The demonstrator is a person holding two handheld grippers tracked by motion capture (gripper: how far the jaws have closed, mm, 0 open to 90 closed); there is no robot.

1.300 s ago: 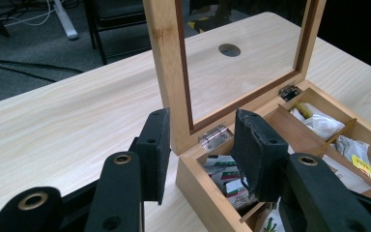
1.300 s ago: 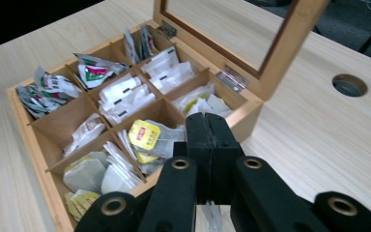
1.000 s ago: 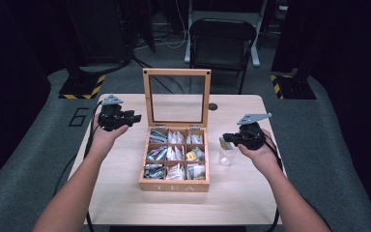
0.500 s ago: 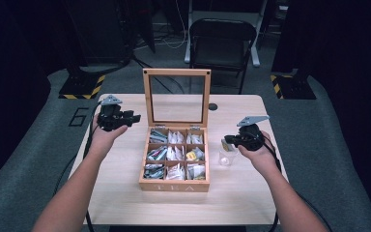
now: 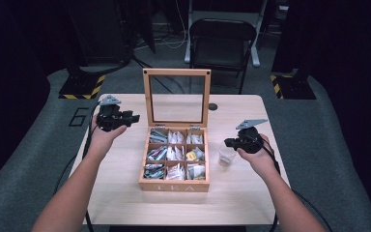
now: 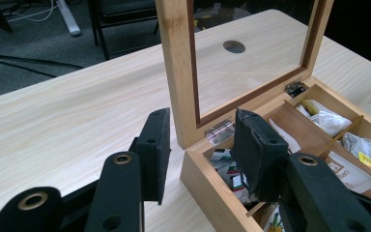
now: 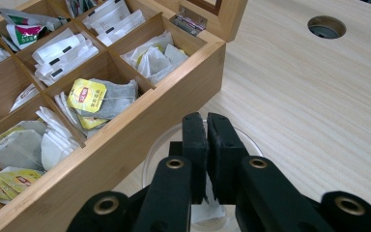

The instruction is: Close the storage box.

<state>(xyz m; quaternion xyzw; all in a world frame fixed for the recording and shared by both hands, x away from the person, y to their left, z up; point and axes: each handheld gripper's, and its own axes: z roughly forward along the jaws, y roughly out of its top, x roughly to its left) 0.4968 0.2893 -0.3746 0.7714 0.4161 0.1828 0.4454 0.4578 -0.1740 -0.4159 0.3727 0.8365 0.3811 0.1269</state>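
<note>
Table: a pale wooden table (image 5: 116,159) with a round cable hole (image 5: 213,107) near its far edge, just behind the box.
Box: an open bamboo tea box (image 5: 174,185) with nine compartments sits mid-table, marked "TEA" on its near wall; its glass-paned lid (image 5: 176,99) stands upright on silver hinges at the far side.
Contents: paper-wrapped tea bags fill the compartments; a grey tea bag with a yellow tag (image 7: 101,99) lies in the middle compartment of the row nearest the glass.
Glass: a small clear drinking glass (image 5: 226,154) stands on the table just beside the box's right wall, with something white and papery at its bottom (image 7: 207,212); what exactly it is cannot be told.
Right gripper: the right gripper (image 7: 206,126) hangs over the glass mouth, tips inside the rim; its jaws have just eased apart a sliver, leaving a thin slit between the pads, with nothing clearly pinched there.
Left gripper: the left gripper (image 6: 207,147) is held above the table by the box's far left corner, near the lid's left post; its jaws stand apart and empty.
Hands: each hand comes in from the near edge, well apart, one on either side of the box.
</note>
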